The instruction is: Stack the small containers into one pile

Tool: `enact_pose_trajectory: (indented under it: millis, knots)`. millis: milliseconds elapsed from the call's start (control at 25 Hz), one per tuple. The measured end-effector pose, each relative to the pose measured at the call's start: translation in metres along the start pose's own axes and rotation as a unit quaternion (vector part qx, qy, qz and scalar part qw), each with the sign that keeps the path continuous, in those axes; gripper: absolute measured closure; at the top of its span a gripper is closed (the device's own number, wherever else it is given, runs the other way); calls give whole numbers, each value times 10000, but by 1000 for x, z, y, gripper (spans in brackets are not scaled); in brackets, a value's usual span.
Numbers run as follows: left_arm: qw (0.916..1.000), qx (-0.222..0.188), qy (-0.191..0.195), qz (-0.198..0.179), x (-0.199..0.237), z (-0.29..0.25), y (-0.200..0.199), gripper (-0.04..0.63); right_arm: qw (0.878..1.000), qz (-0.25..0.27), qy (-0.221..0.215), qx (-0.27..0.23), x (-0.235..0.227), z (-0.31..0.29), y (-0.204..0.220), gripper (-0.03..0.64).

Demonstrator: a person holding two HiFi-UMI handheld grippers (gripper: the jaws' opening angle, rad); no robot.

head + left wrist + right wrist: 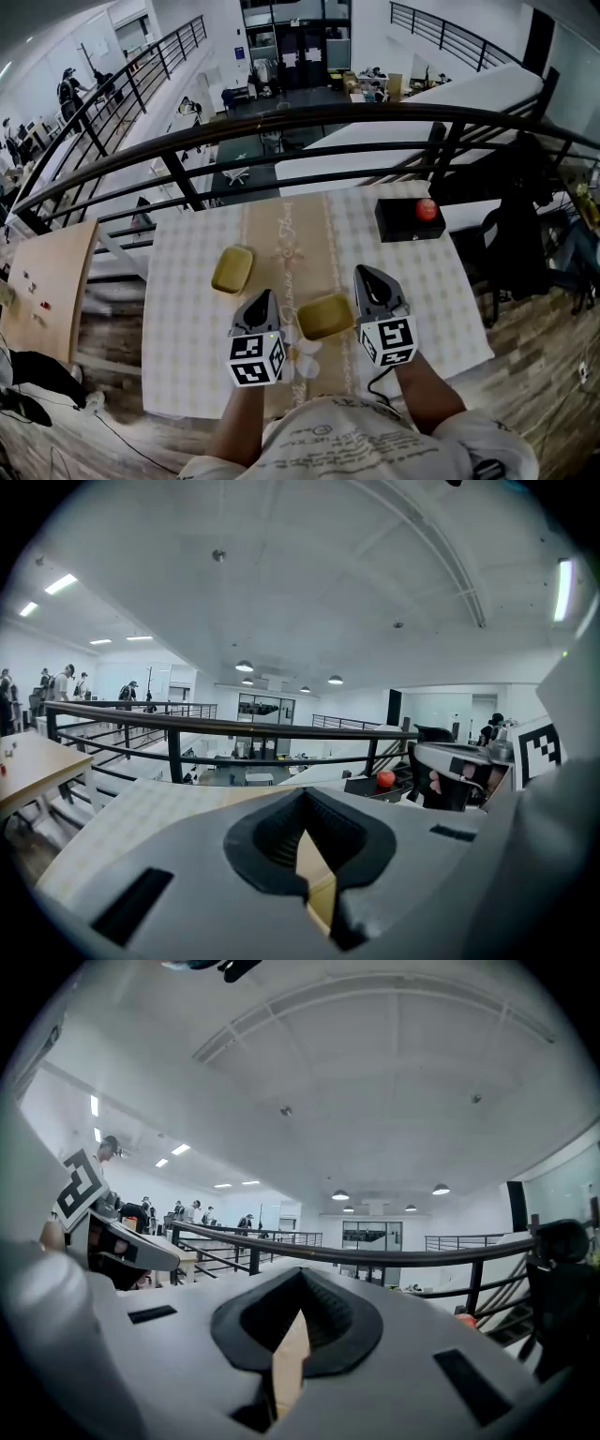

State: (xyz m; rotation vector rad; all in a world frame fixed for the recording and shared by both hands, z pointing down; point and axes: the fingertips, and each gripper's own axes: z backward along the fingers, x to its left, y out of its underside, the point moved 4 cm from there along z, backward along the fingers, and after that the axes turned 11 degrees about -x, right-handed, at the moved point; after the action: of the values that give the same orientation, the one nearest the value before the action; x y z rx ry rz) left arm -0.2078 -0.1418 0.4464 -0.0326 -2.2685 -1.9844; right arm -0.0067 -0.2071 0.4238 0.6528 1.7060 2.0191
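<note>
Support: table (187,309), spread with a pale checked cloth (422,281).
Centre strip: beige runner (281,248) laid from the far edge to the near edge.
Far container (232,269): yellow-green, shallow, straddling the runner's left border.
Near container (325,317): same colour, on the runner's right side, well apart from the other container.
Black box (410,223): at the far right corner.
Small white object (306,354): near edge, kind unclear.
</note>
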Motion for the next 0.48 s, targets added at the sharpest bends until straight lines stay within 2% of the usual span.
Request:
enact_pose_trajectory:
  millis: [200, 480]
  knots:
    - [10000, 46, 30, 65, 12, 4, 3, 589, 9999, 59, -29, 87, 12, 0, 2, 615]
    - [10000, -7, -85, -26, 45, 5, 12, 589, 9991, -2, -157, 382, 35, 0, 16, 615]
